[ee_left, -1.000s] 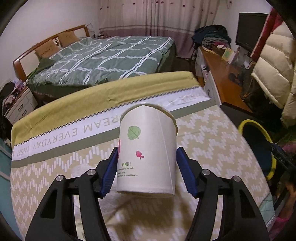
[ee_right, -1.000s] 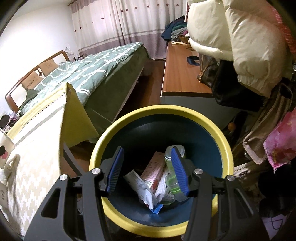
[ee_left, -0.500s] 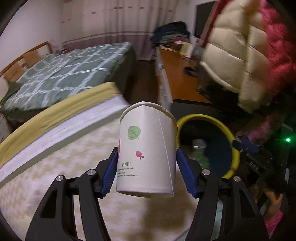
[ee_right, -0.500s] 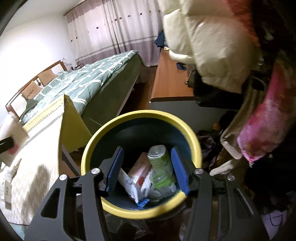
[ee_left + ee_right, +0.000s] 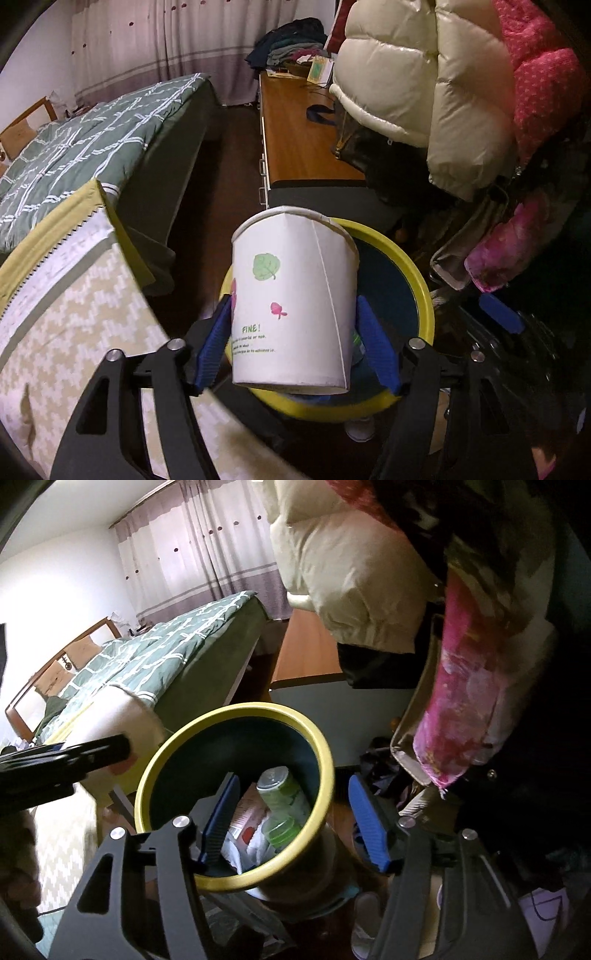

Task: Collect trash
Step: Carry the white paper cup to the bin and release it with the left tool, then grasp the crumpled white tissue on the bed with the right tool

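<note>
Nearest, in the left wrist view: a white paper cup printed with a green leaf, lying between the blue pads of the left gripper, base toward the camera. Jaws just opened wider, with a thin gap showing on the cup's right side, so probably no longer pinching it. Poised directly over the mouth of a round dark-blue bin with a yellow rim, evidently so as to fall straight in. Not yet dropped. Lower left, a patterned beige tablecloth, likely where the cup came from. In the right wrist view: the right gripper, jaws apart and just widened too, gripping nothing, hovering over the bin's near rim, presumably clear of the drop. Inside the bin already, a pale green plastic bottle among wrappers and crumpled paper. Left of the bin, blurred, the cup and a dark finger of the left gripper. Farther back, a long brown wooden desk, a cream quilted puffer jacket hanging over it, a bed with a green checked quilt, then striped curtains.
</note>
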Motion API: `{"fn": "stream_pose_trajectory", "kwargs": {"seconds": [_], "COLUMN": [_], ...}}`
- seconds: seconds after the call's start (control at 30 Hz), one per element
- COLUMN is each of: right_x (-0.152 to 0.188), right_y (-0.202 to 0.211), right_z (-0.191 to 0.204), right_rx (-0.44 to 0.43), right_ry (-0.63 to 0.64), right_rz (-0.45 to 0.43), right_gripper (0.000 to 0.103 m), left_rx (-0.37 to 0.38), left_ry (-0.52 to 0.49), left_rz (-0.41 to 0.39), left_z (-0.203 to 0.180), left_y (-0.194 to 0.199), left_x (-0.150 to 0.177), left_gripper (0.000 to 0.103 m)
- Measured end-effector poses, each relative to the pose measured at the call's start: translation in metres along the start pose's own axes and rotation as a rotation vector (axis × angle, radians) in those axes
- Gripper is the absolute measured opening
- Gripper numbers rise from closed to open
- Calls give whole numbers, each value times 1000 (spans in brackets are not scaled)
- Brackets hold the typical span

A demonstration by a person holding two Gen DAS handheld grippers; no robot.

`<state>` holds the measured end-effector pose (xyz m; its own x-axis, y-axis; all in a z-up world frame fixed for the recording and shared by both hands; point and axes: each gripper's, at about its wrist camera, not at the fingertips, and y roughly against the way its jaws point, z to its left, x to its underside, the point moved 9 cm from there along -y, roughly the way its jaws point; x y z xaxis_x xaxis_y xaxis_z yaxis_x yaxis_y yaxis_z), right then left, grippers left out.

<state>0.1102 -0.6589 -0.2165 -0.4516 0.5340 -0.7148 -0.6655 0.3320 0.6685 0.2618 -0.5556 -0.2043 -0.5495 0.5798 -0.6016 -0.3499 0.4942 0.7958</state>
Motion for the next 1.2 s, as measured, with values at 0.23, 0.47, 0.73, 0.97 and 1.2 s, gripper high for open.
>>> {"fn": "stream_pose_trajectory", "kwargs": {"seconds": [0.23, 0.47, 0.73, 0.97, 1.2], "right_x": [2, 3, 7, 24, 57], "right_y": [-3, -1, 6, 14, 22], "right_z": [2, 37, 121, 215, 319], "right_rx": [-1, -42, -119, -221, -350], "right_ry": [4, 63, 195, 311, 447], "right_rz": [10, 12, 13, 35, 84], "right_gripper": [60, 61, 62, 63, 63], "left_rx": [-9, -74, -245, -509, -689], "left_ry": [61, 128, 317, 439, 594], "left_rz": [-45, -206, -352, -451, -470], "left_z": [19, 76, 201, 312, 415], "left_y": [16, 100, 205, 293, 338], "left_x": [-2, 15, 77, 154, 243], "left_gripper": [83, 91, 92, 93, 93]}}
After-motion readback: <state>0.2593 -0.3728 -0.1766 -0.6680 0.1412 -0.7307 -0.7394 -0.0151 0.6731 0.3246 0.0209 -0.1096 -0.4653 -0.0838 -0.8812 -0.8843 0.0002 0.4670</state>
